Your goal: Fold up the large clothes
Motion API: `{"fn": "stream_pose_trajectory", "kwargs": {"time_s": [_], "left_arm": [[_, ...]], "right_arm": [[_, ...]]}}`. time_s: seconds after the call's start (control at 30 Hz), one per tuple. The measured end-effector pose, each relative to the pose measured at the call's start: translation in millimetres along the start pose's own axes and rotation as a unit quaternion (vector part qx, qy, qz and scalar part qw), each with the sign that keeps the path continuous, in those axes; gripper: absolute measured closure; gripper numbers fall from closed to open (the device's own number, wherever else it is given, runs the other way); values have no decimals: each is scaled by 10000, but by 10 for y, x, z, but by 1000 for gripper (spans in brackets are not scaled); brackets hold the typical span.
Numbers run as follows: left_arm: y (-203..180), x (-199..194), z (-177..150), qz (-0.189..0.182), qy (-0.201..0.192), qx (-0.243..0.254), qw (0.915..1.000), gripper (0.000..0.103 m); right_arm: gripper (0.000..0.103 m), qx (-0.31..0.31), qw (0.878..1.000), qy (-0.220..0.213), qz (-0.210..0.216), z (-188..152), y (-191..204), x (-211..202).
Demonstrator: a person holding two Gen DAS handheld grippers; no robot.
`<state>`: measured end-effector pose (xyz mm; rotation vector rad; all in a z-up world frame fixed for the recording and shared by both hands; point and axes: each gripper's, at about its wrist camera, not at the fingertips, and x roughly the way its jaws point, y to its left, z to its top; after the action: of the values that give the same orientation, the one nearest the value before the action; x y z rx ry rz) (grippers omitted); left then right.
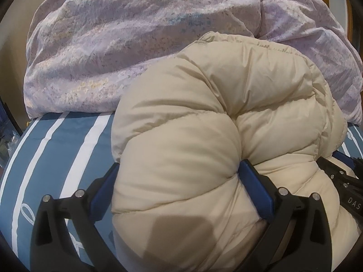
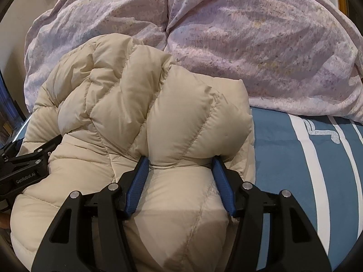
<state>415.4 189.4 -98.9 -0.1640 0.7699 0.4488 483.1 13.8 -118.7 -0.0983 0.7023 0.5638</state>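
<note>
Cream quilted down jacket (image 1: 204,117) lies bunched on the blue-and-white striped bed sheet (image 1: 56,149). Left tongs (image 1: 179,172) clamp a thick puffed fold of it; right tongs (image 2: 180,158) clamp another fold, the padding bulging between the blue pads (image 2: 138,181). Lilac patterned duvet (image 2: 261,56) is heaped at 12 o'clock, touching the jacket's far edge.

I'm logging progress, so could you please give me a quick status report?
Left gripper and right gripper both clamped on the cream puffer jacket. Jacket bunched on the blue striped sheet. Lilac duvet heaped directly behind.
</note>
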Motion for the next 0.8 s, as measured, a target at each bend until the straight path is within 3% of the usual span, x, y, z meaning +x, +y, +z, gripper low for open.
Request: {"fn": "stream_pose_trajectory", "kwargs": {"time_s": [0.8], "left_arm": [[-11, 115, 50, 66, 138, -2, 9999, 2]], "right_arm": [[43, 92, 9999, 89, 0, 83, -7, 148]]}}
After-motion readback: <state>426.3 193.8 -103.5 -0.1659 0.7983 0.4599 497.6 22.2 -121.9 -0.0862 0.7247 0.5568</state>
